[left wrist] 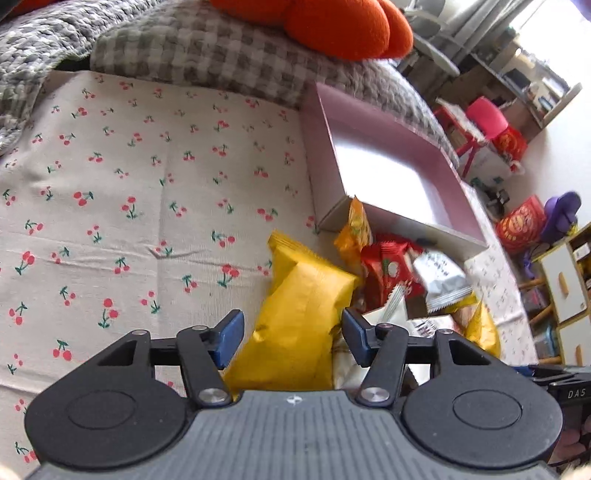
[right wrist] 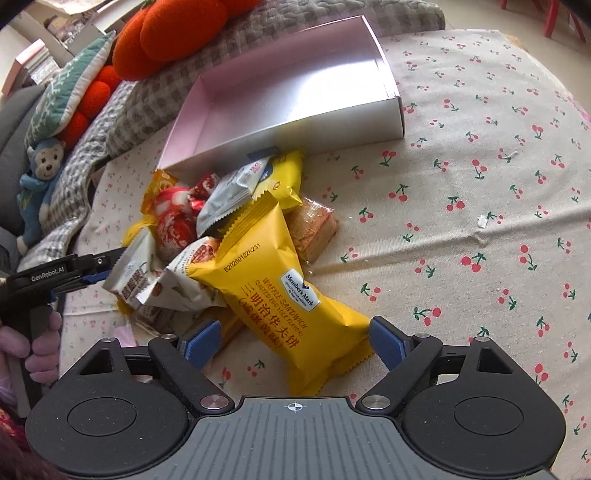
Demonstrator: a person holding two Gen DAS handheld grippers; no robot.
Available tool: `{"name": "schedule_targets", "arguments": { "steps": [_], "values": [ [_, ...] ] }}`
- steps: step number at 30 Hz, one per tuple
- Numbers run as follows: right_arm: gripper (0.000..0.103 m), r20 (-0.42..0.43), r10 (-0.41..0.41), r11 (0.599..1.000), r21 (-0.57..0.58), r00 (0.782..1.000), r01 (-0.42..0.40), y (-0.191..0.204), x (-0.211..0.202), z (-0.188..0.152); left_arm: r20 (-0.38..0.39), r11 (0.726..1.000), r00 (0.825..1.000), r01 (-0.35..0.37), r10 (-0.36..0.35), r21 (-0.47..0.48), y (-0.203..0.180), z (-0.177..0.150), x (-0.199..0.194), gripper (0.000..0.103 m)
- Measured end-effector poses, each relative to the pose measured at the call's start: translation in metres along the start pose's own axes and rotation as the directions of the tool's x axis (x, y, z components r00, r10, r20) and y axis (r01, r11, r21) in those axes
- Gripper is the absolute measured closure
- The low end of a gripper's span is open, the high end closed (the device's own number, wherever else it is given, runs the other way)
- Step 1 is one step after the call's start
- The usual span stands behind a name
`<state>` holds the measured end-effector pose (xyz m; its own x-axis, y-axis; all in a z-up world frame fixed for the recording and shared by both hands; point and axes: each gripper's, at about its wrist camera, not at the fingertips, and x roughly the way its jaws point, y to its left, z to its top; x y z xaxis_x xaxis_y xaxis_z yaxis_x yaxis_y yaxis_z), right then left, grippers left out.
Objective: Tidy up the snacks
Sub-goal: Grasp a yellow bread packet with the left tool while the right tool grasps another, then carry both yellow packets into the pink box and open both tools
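Right gripper point(right wrist: 291, 338) open astride yellow packet point(right wrist: 280, 291)

A matt woven cloth point(right wrist: 480, 155) printed with cherries is seen, creased in places. The box point(right wrist: 236, 147) near its back edge appears to be smooth card with a faint satin sheen inside. The yellow pack point(right wrist: 273, 288) is glossy crinkled film with serrated seams; a silver sachet point(right wrist: 225, 199) beside it looks foil-like. The cushion point(left wrist: 343, 26) is fuzzy plush, the blanket point(left wrist: 207, 48) coarse knit. Gripper bodies are matt black plastic with ribbed grey housing and polished metal pivots.
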<state>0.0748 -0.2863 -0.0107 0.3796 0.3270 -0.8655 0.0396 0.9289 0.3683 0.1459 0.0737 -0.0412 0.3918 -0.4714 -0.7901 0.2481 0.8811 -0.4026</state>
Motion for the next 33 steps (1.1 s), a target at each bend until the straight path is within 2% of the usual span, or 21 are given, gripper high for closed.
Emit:
{"name": "schedule_targets", "arguments": {
  "steps": [6,8,9,11,13,14,16,17,28,31,32,33],
  "values": [
    [0.025,0.013,-0.069,0.996,-0.057,0.998,0.069,0.006,0.008,-0.003,-0.020,0.999,0.999,-0.039,0.040,0.033,-0.005,-0.004,0.005,0.048],
    [0.028,0.024,-0.083,0.993,-0.077,0.996,0.085,0.009,0.009,-0.004,-0.020,0.998,0.999,-0.050,0.050,0.028,-0.005,-0.005,0.004,0.050],
    [0.029,0.029,-0.090,0.992,-0.087,0.995,0.093,0.010,0.009,-0.005,-0.023,0.998,0.998,-0.065,0.065,0.026,-0.006,-0.006,0.005,0.054],
    [0.046,0.042,-0.113,0.986,-0.119,0.993,0.117,0.014,0.010,-0.007,-0.022,0.995,0.996,-0.086,0.088,0.058,-0.010,-0.008,0.005,0.058],
    [0.053,0.049,-0.119,0.984,-0.131,0.992,0.125,0.016,0.009,-0.007,-0.018,0.991,0.994,-0.103,0.105,0.081,-0.016,-0.009,0.005,0.063],
    [0.064,0.050,-0.109,0.985,-0.125,0.993,0.115,0.016,0.007,-0.007,-0.016,0.990,0.994,-0.108,0.110,0.087,-0.017,-0.010,0.004,0.064],
    [0.076,0.047,-0.087,0.990,-0.111,0.995,0.092,0.016,0.004,-0.006,-0.015,0.989,0.993,-0.119,0.121,0.087,-0.017,-0.009,0.003,0.066],
    [0.078,0.048,-0.082,0.991,-0.105,0.995,0.087,0.015,0.002,-0.006,-0.014,0.989,0.992,-0.122,0.123,0.083,-0.017,-0.009,0.002,0.067],
    [0.093,0.060,-0.046,0.996,-0.077,0.997,0.050,0.010,-0.010,-0.005,-0.011,0.987,0.987,-0.158,0.159,0.040,-0.014,-0.010,-0.010,0.069],
    [0.092,0.056,-0.050,0.994,-0.097,0.997,0.056,0.011,-0.014,-0.006,-0.003,0.985,0.986,-0.167,0.167,0.044,-0.017,-0.010,-0.015,0.069],
    [0.086,0.046,-0.045,0.993,-0.107,0.998,0.050,0.010,-0.014,-0.006,0.000,0.985,0.986,-0.169,0.169,0.044,-0.017,-0.010,-0.017,0.069],
    [0.086,0.040,-0.050,0.992,-0.115,0.998,0.054,0.010,-0.013,-0.007,0.002,0.984,0.985,-0.174,0.174,0.043,-0.017,-0.010,-0.018,0.069]
  ]
}}
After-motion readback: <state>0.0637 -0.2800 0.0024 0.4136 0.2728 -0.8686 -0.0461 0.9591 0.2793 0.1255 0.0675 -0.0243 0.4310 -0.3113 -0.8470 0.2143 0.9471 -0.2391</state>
